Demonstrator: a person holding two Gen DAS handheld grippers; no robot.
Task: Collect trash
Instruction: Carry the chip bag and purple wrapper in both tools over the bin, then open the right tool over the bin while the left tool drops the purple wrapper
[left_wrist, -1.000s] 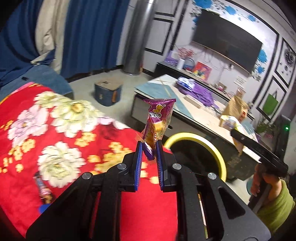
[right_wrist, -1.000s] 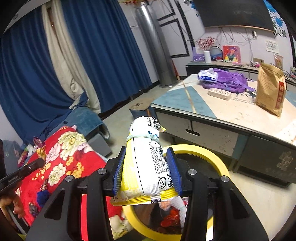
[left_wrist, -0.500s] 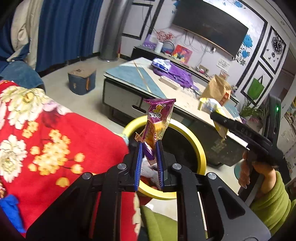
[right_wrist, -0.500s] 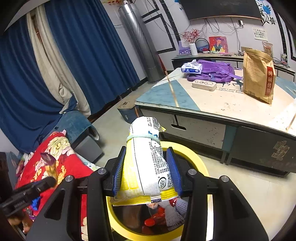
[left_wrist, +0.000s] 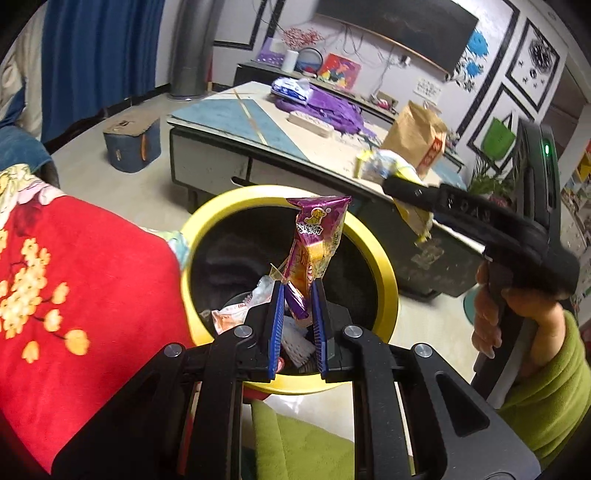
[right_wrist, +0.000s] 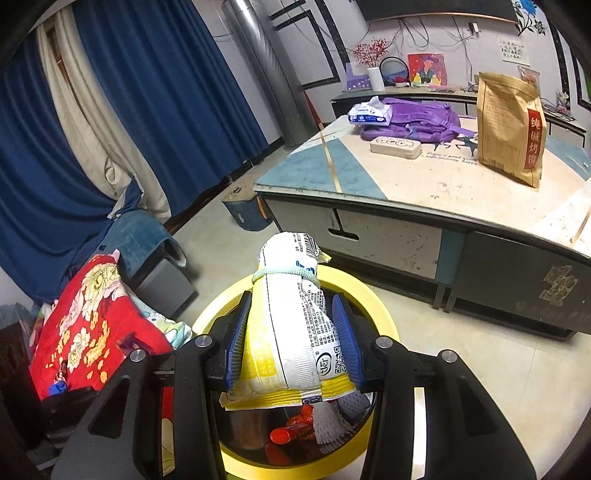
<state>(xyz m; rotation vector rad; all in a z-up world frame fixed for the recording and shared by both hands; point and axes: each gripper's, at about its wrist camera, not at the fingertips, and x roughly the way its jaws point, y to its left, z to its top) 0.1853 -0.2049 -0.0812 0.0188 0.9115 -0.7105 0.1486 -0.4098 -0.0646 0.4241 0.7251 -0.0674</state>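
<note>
Left wrist: claw (left_wrist: 298, 295) pinching purple wrapper (left_wrist: 314, 243), over yellow bin (left_wrist: 384, 280)

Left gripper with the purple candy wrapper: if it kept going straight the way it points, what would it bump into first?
Probably the trash already lying inside the yellow-rimmed bin. The left gripper, clamped on the purple wrapper, points down into its open mouth, with nothing visibly in between, though depth is uncertain.
</note>
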